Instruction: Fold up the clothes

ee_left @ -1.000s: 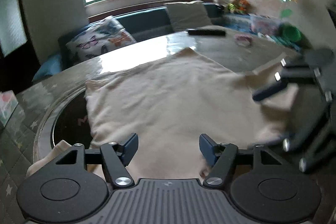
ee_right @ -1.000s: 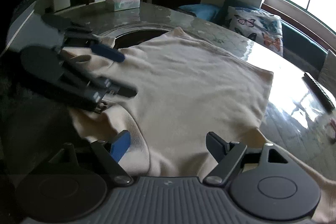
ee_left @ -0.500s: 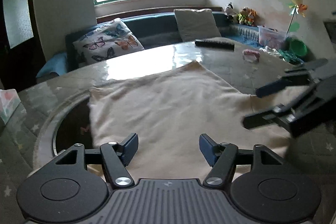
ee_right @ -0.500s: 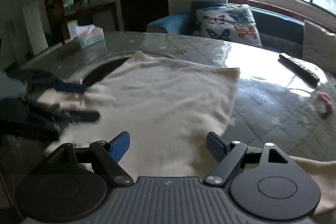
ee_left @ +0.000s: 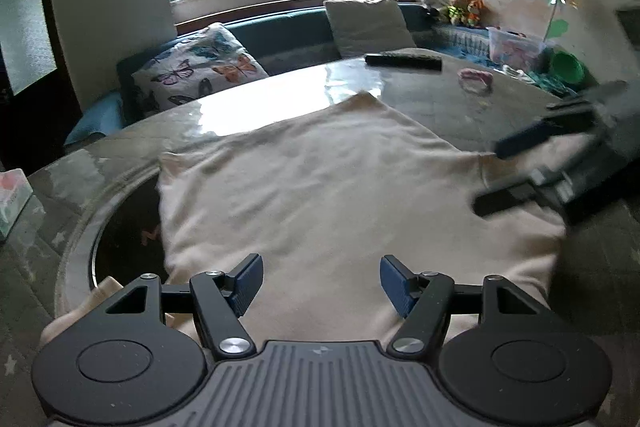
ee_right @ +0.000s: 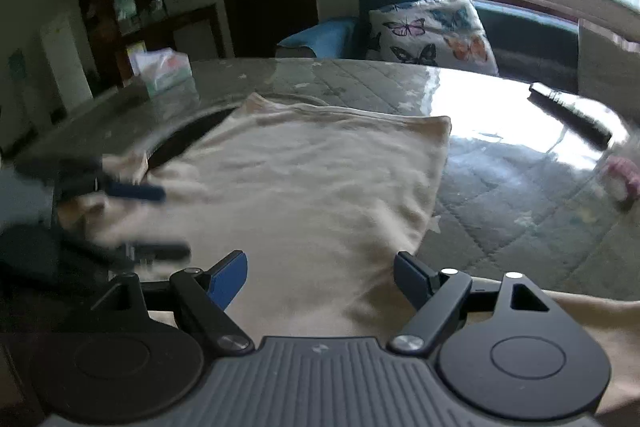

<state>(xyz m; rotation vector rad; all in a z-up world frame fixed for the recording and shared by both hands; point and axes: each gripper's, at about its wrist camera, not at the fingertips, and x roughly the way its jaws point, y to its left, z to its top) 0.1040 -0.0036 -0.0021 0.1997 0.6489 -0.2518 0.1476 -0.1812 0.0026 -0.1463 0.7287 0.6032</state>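
Cream garment (ee_left: 320,195) flat on table (ee_left: 440,99). Left gripper (ee_left: 321,281), right gripper (ee_right: 320,277) both released, empty. No legible writing anywhere.

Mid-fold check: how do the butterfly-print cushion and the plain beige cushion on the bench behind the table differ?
The butterfly-print cushion is white with coloured butterflies; the plain beige cushion has no pattern. In the left wrist view the butterfly cushion sits left, under the window's left end, while the beige cushion sits further right, behind the black remote control. Both are squarish and lean against the dark teal bench back.
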